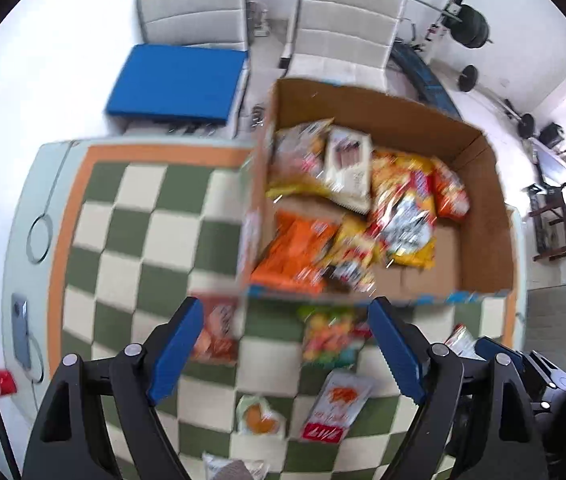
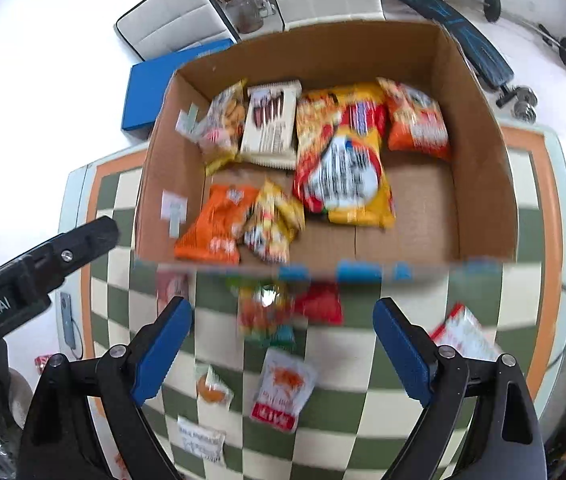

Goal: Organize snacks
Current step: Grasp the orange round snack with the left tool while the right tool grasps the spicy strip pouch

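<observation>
Above the cardboard box, left gripper and right gripper point steeply down (jaws apart, empty).

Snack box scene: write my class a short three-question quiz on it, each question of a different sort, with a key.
1. True or false: the cardboard box is empty.
2. Multiple choice: where does the white-and-red packet lie? A) in the box B) on the checkered cloth in front of the box C) on a chair
3. Fill in: the right gripper has its jaws ____ with nothing between them.

Key: 1. False, several snack bags lie inside, among them an orange bag. 2. B. 3. Open.
</observation>
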Demonstrator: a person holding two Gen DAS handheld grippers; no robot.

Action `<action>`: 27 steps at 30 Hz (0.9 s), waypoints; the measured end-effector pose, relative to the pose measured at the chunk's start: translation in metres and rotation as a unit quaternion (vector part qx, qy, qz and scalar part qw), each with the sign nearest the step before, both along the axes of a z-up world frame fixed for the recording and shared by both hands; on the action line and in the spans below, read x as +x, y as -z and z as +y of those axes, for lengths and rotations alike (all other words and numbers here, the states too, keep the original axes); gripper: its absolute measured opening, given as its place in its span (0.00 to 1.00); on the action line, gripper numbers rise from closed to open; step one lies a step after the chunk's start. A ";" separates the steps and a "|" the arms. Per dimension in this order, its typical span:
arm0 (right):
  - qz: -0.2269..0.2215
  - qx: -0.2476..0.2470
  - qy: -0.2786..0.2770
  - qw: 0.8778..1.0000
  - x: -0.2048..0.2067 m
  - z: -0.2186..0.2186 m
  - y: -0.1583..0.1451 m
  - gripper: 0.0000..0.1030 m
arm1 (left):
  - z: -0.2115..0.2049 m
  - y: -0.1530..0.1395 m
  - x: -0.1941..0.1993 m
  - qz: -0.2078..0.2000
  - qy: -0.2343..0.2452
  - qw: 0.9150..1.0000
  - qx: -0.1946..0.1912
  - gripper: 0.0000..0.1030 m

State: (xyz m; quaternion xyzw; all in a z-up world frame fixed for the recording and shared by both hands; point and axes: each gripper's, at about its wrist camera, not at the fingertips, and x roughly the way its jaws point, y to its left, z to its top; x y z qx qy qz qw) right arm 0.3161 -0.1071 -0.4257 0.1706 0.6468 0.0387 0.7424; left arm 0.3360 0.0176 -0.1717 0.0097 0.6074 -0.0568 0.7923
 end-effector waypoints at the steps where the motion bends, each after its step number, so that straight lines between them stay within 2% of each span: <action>1: 0.005 0.003 0.001 1.000 -0.008 0.001 0.002 0.92 | 0.008 0.005 -0.011 0.003 -0.008 1.000 0.006 0.82; 4: 0.041 0.019 -0.003 0.999 -0.038 0.009 0.024 0.92 | 0.032 0.027 -0.043 0.020 -0.033 0.999 0.030 0.82; 8: 0.121 0.043 0.005 0.992 -0.073 0.026 0.081 0.92 | 0.062 0.070 -0.077 0.048 -0.061 0.994 0.083 0.82; 12: 0.166 0.038 0.022 0.985 -0.089 0.043 0.126 0.92 | 0.085 0.113 -0.102 0.093 -0.084 0.988 0.087 0.82; 16: 0.181 0.015 0.033 0.983 -0.087 0.059 0.152 0.92 | 0.097 0.139 -0.118 0.116 -0.095 0.985 0.088 0.82; 18: 0.186 -0.018 0.030 0.982 -0.084 0.069 0.160 0.91 | 0.101 0.147 -0.123 0.122 -0.099 0.984 0.087 0.82; 21: 0.194 -0.043 0.036 0.979 -0.083 0.083 0.173 0.91 | 0.104 0.156 -0.127 0.129 -0.102 0.983 0.086 0.82; 23: 0.190 -0.079 0.021 0.978 -0.084 0.095 0.175 0.88 | 0.105 0.161 -0.128 0.135 -0.103 0.982 0.083 0.82; 26: 0.176 -0.130 -0.012 0.976 -0.089 0.109 0.172 0.75 | 0.101 0.164 -0.128 0.137 -0.098 0.983 0.076 0.82; 27: 0.163 -0.135 -0.022 0.977 -0.091 0.111 0.168 0.66 | 0.100 0.165 -0.128 0.139 -0.096 0.983 0.072 0.82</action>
